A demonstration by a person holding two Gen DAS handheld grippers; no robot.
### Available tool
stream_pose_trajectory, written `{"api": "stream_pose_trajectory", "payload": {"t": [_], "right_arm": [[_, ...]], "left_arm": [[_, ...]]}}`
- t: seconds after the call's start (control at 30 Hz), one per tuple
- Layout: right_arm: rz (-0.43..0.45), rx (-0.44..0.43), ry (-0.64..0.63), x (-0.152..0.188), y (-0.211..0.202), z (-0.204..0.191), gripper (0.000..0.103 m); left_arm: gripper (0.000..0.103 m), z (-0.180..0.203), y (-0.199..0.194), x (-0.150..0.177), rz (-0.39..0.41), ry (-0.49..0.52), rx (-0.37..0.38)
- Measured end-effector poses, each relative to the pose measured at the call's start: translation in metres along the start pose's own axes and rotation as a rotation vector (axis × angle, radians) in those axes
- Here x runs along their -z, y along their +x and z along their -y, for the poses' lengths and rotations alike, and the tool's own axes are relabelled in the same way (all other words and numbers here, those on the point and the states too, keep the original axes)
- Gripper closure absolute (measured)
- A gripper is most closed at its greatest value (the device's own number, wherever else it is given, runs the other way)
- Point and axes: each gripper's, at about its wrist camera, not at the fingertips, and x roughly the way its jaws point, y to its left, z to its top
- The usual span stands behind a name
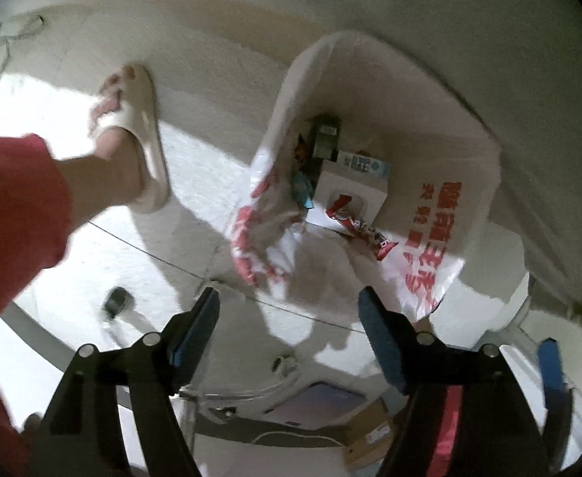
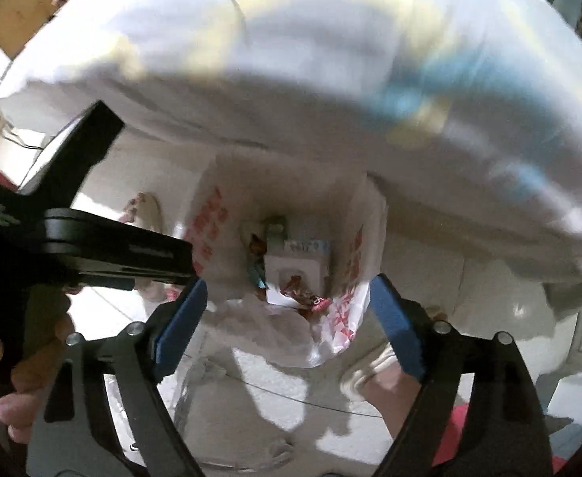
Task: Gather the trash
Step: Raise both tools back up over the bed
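Floor: pale tiles (image 1: 195,183), lit in bright patches and crossed by hard shadows.
Furniture: a white-sheeted bed (image 2: 330,99) is seen above.
Clutter: cardboard boxes (image 1: 370,433).

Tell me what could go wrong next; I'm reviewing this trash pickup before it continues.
The plastic bag stands on the floor with nothing holding it: both the left claw and right claw hang open above it, so it may slump shut. The red wrapper lies near the bag's mouth and could slip out. The sandalled foot stands close enough to kick the bag.
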Motion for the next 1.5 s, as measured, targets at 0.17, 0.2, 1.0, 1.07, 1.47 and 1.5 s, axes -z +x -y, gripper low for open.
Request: {"api": "stream_pose_trajectory", "payload": {"t": [0.17,0.2,1.0,1.07,1.47,1.5], "right_arm": [[0.041,-0.009,-0.02,-0.001,-0.061,-0.01,0.011],[0.046,-0.013,-0.032,-0.002,-0.071,-0.012,0.011],[0.441,-0.08,-0.27,-0.155,-0.342,0.049,0.011],[0.442,-0.082,-0.292,-0.171,-0.34,0.053,0.011],[0.325,-0.111,-0.358,-0.242,-0.263,0.05,0.011],[0.318,-0.107,-0.364,-0.244,-0.258,0.049,0.011]], "left_arm": [[0.024,-0.002,-0.069,0.029,0.171,0.054,-0.051],[0.021,-0.002,-0.086,0.036,0.205,0.063,-0.052],[0.01,0.055,-0.34,0.093,0.546,0.068,0.079],[0.009,0.067,-0.339,0.083,0.541,0.078,0.07],[0.009,0.096,-0.298,0.025,0.469,0.013,0.039],[0.009,0.095,-0.295,0.021,0.471,-0.004,0.036]]}}
